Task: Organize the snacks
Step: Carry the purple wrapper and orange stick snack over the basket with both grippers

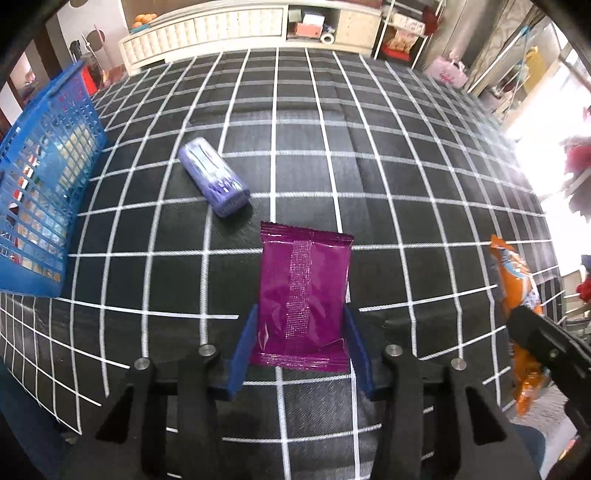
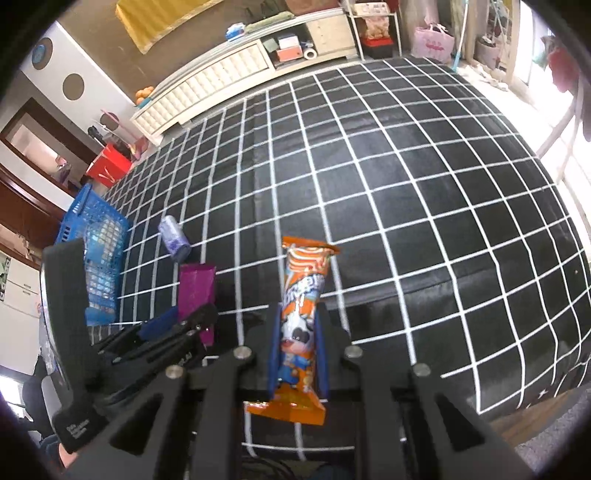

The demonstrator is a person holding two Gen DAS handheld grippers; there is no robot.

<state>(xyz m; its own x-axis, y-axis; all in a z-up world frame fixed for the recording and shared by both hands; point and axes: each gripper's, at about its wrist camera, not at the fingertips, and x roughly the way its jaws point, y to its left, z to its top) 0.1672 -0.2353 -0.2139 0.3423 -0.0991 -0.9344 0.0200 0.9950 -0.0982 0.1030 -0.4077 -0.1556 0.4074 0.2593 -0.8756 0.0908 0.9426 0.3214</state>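
The left gripper [image 1: 301, 332] has its two blue fingers [image 1: 243, 354] pressed against the long sides of a flat magenta foil snack packet [image 1: 304, 295], clamped on its near half; the packet points away from the hand, its crimped far end free above the black cloth with a white grid [image 1: 406, 166]. Off to the packet's right, the right gripper [image 2: 298, 347] has its blue fingers drawn narrow and clamped on a slim orange snack packet with a cartoon cow [image 2: 301, 317]. That packet stands lengthwise between the jaws, its near crimped end poking out behind them and its far end reaching forward over the cloth.

Just beyond the magenta packet and a little to its left, a lavender cylindrical snack tube [image 1: 214, 181] lies on its side on the cloth, apart from both grippers. Farther left of the magenta packet, at the cloth's edge, stands a blue plastic lattice basket [image 1: 48, 184] with colourful packaging showing through its wall. Well beyond the magenta packet, past the far edge of the cloth, runs a long cream cabinet [image 1: 207, 33].
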